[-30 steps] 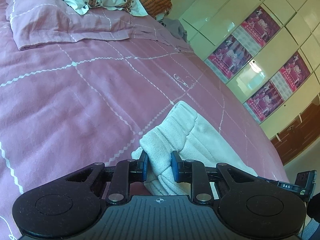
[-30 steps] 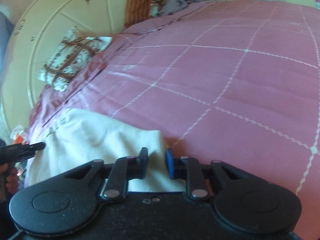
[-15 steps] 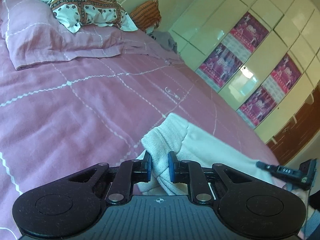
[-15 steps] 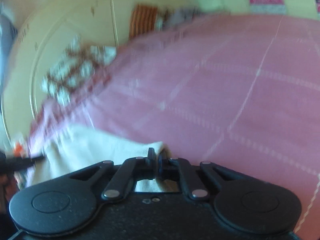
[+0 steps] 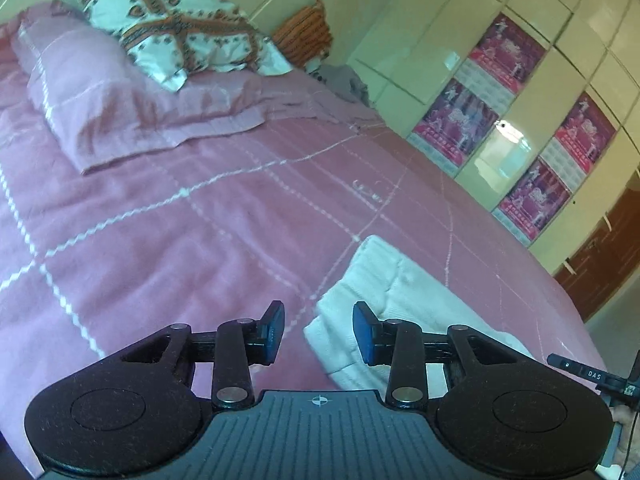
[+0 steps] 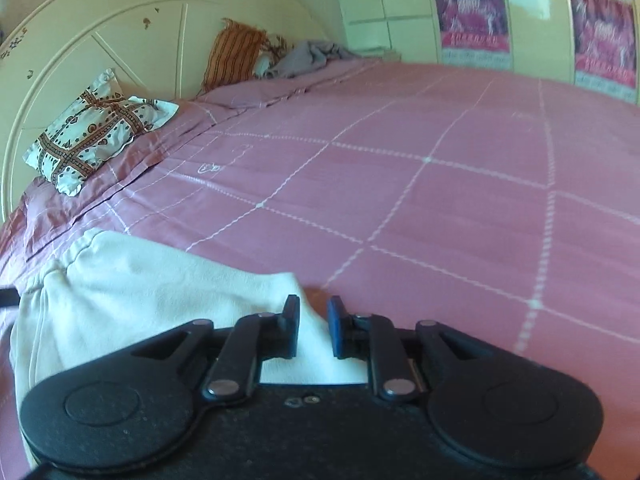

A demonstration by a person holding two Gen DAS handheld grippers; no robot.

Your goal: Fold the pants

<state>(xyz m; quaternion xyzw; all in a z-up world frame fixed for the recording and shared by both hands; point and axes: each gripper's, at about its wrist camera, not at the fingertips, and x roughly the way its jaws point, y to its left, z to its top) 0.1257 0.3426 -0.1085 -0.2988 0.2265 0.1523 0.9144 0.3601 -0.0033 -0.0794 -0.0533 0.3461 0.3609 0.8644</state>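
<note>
The cream pants (image 5: pixel 400 292) lie folded on the pink checked bedspread (image 5: pixel 180 240), near its front edge. My left gripper (image 5: pixel 319 328) hovers over their left corner. Its jaws are opening, and the cloth lies under and between them with neither pad pressing on it. In the right wrist view the pants (image 6: pixel 140 280) spread to the left. My right gripper (image 6: pixel 313 326) is over their right corner, jaws opening, with cream cloth showing in the gap but not pinched.
At the head of the bed lie a pink pillow (image 5: pixel 120 100), a patterned pillow (image 5: pixel 172 20), an orange cushion (image 5: pixel 308 36) and a grey garment (image 5: pixel 344 80). Cream wardrobe doors with posters (image 5: pixel 500 100) run along the far side. The headboard (image 6: pixel 100 40) stands behind.
Half a second ago both grippers were shut on the pants' edge. Both have since opened and let the cloth go, and both hands have risen and drawn back a little.
</note>
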